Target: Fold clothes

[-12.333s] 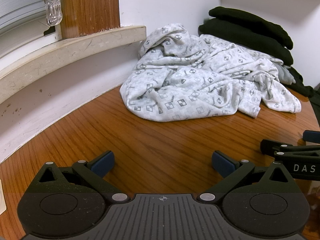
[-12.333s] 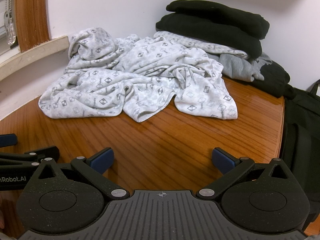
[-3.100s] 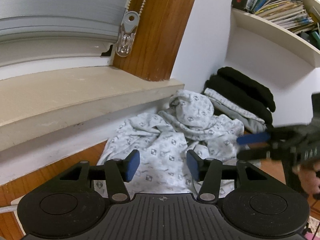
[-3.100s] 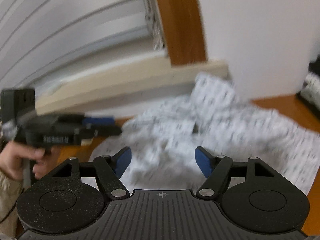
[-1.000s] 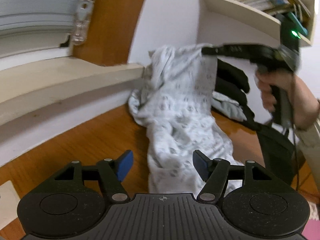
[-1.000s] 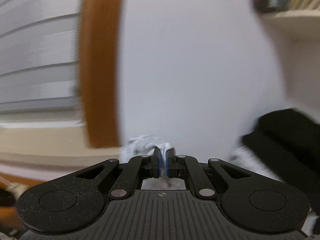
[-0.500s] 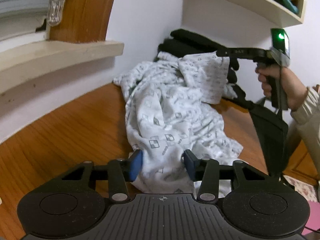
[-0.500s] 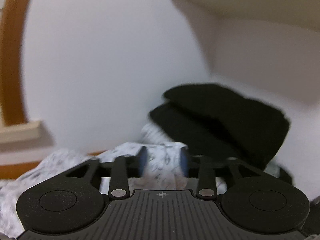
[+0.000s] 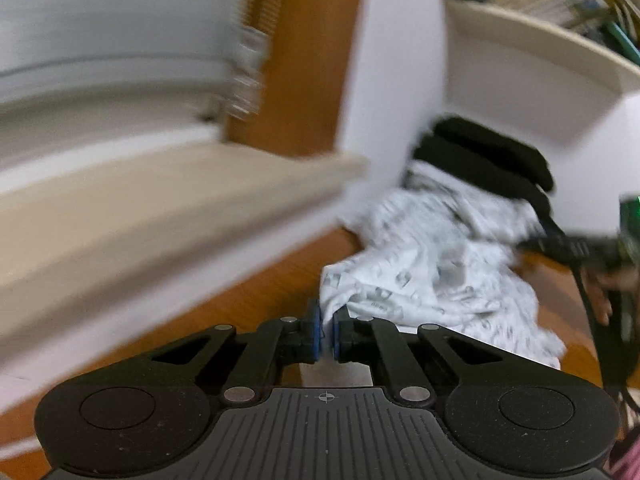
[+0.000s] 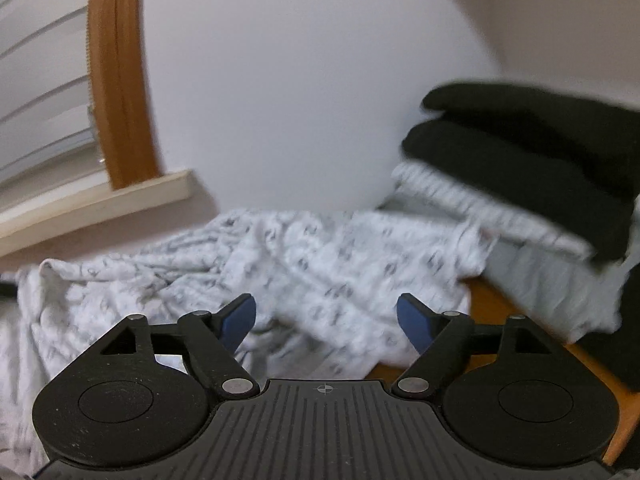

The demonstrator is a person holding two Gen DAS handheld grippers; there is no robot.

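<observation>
Left tool (image 9: 327,334) pinches blurred patterned garment (image 9: 432,276); right tool (image 10: 326,322) gapes.

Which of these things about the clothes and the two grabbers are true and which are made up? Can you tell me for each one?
1. The left gripper is pinching the white patterned garment. True.
2. The right gripper is shut tight on the cloth. False: its jaws stand wide open, with the garment lying beyond them.
3. The black folded clothes sit stacked on top of a light grey piece. True.
4. The patterned garment is already folded into a neat square. False: it lies crumpled and spread over the wooden table.
5. The black clothes lie at the left, by the window. False: they are at the right, against the white wall.
</observation>
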